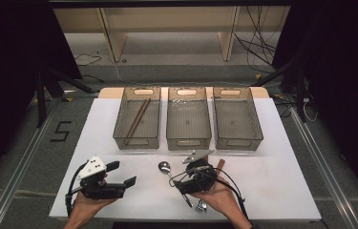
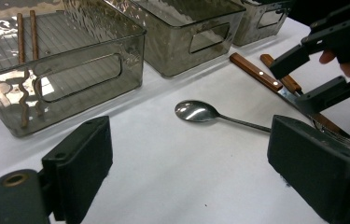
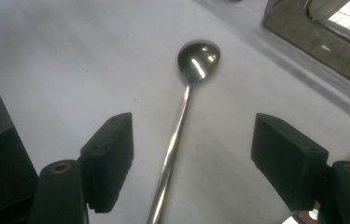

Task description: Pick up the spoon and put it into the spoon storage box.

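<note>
A steel spoon [image 1: 164, 166] lies on the white table [image 1: 272, 191], bowl toward the bins. In the right gripper view its handle [image 3: 172, 149] runs between the two black jaws without touching either. My right gripper [image 1: 179, 180] hangs open low over that handle, held by a hand at the front edge. My left gripper [image 1: 121, 174] stands open at the front left with nothing between its jaws; in its own view the spoon [image 2: 196, 111] lies ahead and the right gripper [image 2: 312, 74] is at the upper right.
Three smoky plastic bins stand in a row at the back: left [image 1: 136, 142] holding brown chopsticks [image 1: 137, 118], middle [image 1: 188, 142], right [image 1: 238, 142]. A wooden-handled knife [image 2: 256, 72] and a fork [image 1: 200, 206] lie under and beside the right hand.
</note>
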### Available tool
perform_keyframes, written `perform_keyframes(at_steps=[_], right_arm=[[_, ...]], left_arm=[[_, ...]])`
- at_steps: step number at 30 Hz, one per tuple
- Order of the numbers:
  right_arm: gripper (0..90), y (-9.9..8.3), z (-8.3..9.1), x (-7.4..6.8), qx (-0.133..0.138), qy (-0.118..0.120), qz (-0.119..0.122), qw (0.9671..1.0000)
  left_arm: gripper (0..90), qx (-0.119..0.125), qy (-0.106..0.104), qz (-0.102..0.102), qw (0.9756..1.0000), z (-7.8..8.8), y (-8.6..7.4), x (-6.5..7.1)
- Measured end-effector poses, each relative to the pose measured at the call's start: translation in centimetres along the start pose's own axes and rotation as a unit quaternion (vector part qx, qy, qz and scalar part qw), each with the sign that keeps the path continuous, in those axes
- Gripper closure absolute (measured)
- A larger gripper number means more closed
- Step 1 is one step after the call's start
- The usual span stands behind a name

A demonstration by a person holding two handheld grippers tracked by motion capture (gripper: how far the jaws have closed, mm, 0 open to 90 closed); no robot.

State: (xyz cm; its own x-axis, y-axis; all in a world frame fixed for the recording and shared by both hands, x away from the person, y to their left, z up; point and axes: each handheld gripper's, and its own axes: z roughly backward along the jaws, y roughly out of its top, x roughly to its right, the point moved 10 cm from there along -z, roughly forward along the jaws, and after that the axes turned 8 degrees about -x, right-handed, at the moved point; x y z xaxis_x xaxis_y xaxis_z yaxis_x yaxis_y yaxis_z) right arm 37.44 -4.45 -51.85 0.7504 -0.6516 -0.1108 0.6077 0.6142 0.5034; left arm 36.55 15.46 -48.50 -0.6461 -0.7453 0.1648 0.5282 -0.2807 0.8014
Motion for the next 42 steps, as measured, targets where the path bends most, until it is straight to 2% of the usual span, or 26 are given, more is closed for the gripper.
perform_keyframes(at_steps=[9, 18, 30, 39, 42], right_arm=[[40.4, 0.0, -1.7, -0.5, -0.048, -0.006, 0.009, 0.9988], [52.4, 0.2, -3.5, -0.5, -0.094, -0.006, 0.01, 0.9955], [66.1, 0.6, -4.5, -0.3, -0.119, -0.008, 0.012, 0.9928], [69.2, 0.5, -4.8, -0.4, -0.133, -0.008, 0.021, 0.9909], [70.8, 0.5, -4.9, -0.5, -0.138, -0.015, 0.024, 0.9901]], left_arm=[[13.6, 0.011, -0.002, -0.003, 0.9999, 0.4, -0.1, 0.1], [13.4, 0.013, -0.006, -0.005, 0.9999, 0.3, -0.1, 0.4], [13.4, 0.014, -0.008, -0.005, 0.9999, 0.3, -0.1, 0.5], [13.4, 0.015, -0.008, -0.006, 0.9998, 0.3, -0.1, 0.5], [13.4, 0.015, -0.008, -0.007, 0.9998, 0.3, -0.1, 0.5]])
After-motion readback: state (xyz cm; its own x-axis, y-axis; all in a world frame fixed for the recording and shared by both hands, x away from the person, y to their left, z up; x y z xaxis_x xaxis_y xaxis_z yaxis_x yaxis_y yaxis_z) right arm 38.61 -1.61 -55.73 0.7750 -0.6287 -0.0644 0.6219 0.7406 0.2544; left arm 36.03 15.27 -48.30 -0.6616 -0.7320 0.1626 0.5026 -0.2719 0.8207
